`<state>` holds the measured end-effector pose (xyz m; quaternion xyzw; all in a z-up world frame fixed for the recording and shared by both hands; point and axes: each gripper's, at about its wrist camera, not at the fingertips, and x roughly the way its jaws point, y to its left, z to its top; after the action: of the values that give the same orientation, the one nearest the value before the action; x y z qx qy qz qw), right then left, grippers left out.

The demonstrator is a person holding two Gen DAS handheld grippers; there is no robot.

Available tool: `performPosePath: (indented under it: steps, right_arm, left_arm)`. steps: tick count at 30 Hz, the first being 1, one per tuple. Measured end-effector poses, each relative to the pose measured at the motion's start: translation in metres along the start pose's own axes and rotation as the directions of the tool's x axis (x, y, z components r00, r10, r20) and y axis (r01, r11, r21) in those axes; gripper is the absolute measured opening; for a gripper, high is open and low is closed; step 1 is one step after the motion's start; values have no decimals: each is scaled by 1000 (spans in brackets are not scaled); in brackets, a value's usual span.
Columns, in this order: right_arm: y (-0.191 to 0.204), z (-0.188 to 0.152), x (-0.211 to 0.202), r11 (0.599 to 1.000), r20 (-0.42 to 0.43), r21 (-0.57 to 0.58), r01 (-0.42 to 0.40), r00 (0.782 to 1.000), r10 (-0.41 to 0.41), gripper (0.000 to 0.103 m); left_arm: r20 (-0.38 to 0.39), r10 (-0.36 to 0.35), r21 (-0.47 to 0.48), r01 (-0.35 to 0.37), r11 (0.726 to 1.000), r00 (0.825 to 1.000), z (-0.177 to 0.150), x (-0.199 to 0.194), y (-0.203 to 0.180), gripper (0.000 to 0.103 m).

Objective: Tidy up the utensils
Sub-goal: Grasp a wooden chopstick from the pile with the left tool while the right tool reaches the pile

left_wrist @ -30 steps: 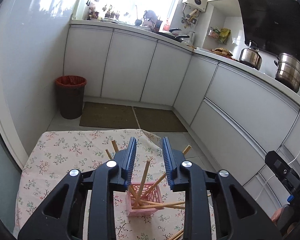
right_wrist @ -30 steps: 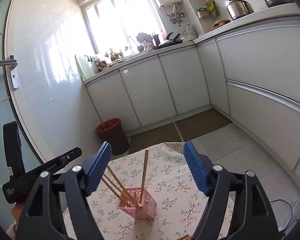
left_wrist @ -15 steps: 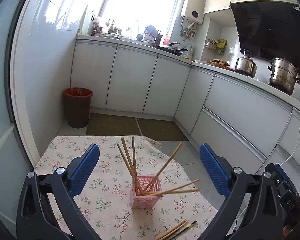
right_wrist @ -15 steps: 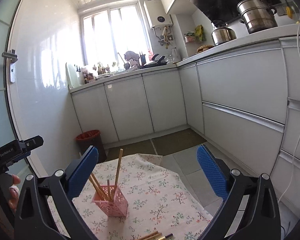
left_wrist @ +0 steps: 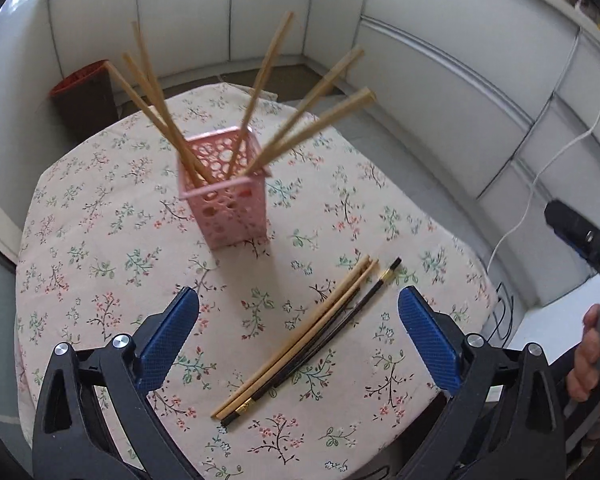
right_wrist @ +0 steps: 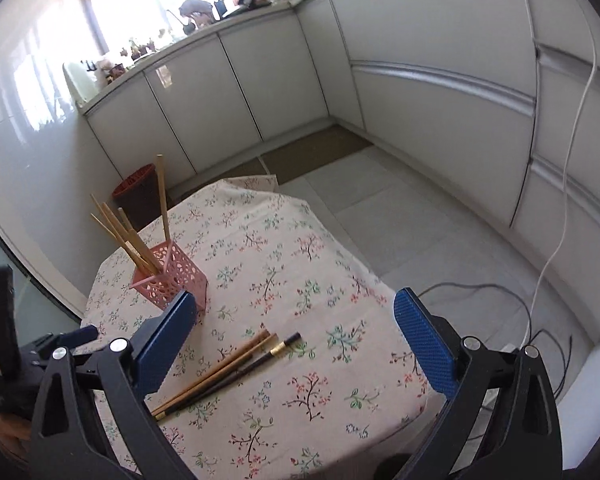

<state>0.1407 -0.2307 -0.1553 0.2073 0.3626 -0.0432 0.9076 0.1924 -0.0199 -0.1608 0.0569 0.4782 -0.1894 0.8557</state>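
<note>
A pink perforated holder [left_wrist: 230, 196] stands upright on the floral tablecloth [left_wrist: 100, 208] and holds several wooden chopsticks [left_wrist: 162, 108]. It also shows in the right wrist view [right_wrist: 168, 276]. A loose bundle of wooden and black chopsticks [left_wrist: 308, 334] lies flat on the cloth in front of the holder, also seen in the right wrist view [right_wrist: 224, 370]. My left gripper [left_wrist: 298, 340] is open and empty, hovering above the bundle. My right gripper [right_wrist: 296, 342] is open and empty, above the bundle's far ends.
White kitchen cabinets [right_wrist: 440, 80] run along the back and right. A red-lined bin [right_wrist: 138, 192] stands on the floor behind the table. Cables [right_wrist: 540, 280] lie on the floor at right. The table edge [left_wrist: 460, 380] drops off at right.
My left gripper opened after letting a chopstick go into the holder. Both grippers have tilted down toward the table, and the loose bundle now lies between their fingers.
</note>
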Motion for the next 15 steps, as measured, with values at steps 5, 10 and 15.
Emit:
performPosePath:
  steps: [5,10,15]
  right_arm:
    - [-40,-6,22,987,-128,158,32,992,-11,96]
    - [-74,-14,37,945,-236,320,63,972,15,96]
    - [-75,-12,36,947,-245,314,72,970,7,96]
  left_arm:
    - [-69,81,140,-71,988,994,0,46,-36,76]
    - [-114,92,240,-62,969,989,9,84,-67,47]
    - [-153,77,331,-22,943,985,13,110,-89,28]
